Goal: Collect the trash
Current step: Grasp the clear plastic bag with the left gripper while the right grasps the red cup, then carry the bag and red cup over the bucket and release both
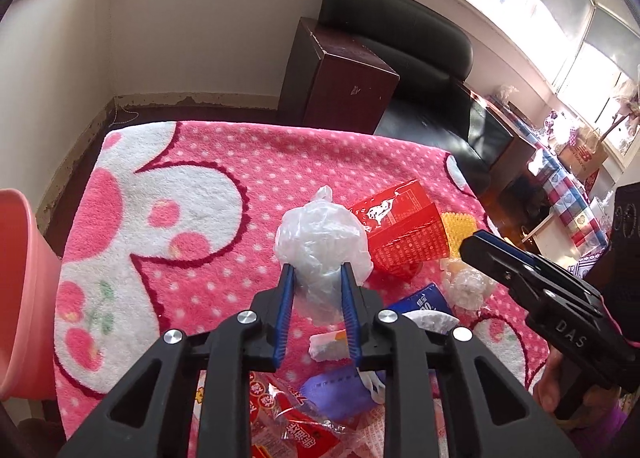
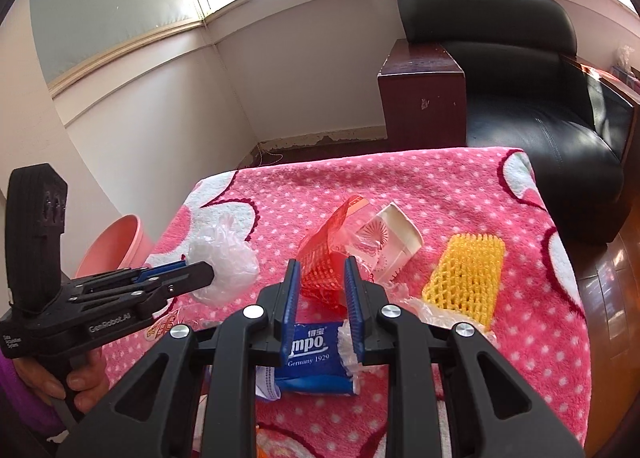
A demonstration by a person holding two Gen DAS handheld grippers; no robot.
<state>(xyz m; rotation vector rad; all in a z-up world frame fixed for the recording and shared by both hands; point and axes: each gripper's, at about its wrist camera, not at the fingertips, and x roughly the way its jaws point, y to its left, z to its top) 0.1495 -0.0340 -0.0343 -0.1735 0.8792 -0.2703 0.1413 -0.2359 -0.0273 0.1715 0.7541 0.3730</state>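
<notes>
On the pink blanket (image 1: 208, 161), crumpled translucent plastic bag (image 1: 320, 238).

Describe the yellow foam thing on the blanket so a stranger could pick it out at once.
Start from the pink polka-dot blanket in front of the black armchair. On its right side, beyond the crushed red carton and the white paper cup, lies the yellow foam net sleeve. It is the only yellow piece, with an open honeycomb mesh.

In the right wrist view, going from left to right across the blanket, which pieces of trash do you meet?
Pink bin at the blanket's edge → crumpled clear plastic bag → red mesh wrapper → white paper cup → yellow foam net.
</notes>
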